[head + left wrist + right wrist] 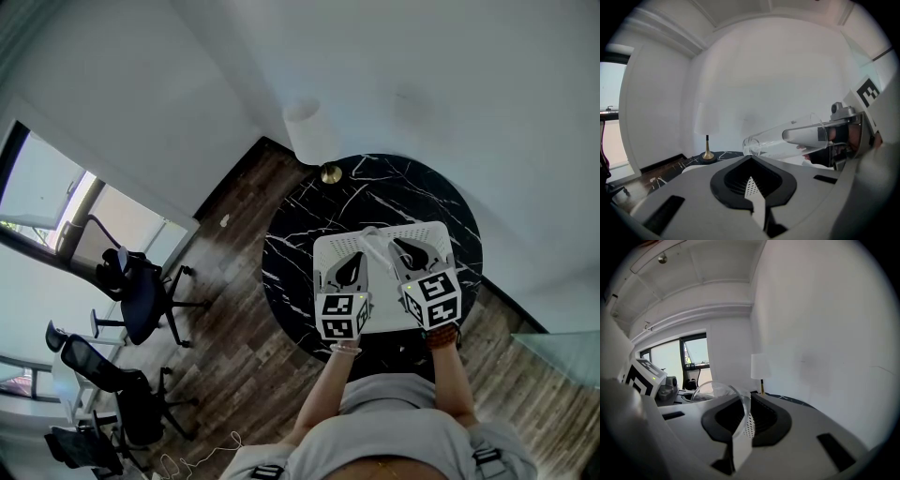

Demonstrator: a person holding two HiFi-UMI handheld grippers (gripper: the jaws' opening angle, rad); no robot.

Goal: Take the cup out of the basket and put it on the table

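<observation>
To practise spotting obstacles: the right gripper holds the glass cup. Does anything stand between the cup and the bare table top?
Only the white basket, lying under the cup held in the right gripper. Bare table shows left of it; the lamp stands at the far edge, clear.

The round black marble tabletop point(298, 234), veined in white, stood on a wooden plank floor point(234, 342). A white rectangular basket point(412, 231) sat on its near half. At the far edge stood a lamp point(315, 139) with a brass base and white shade.
</observation>
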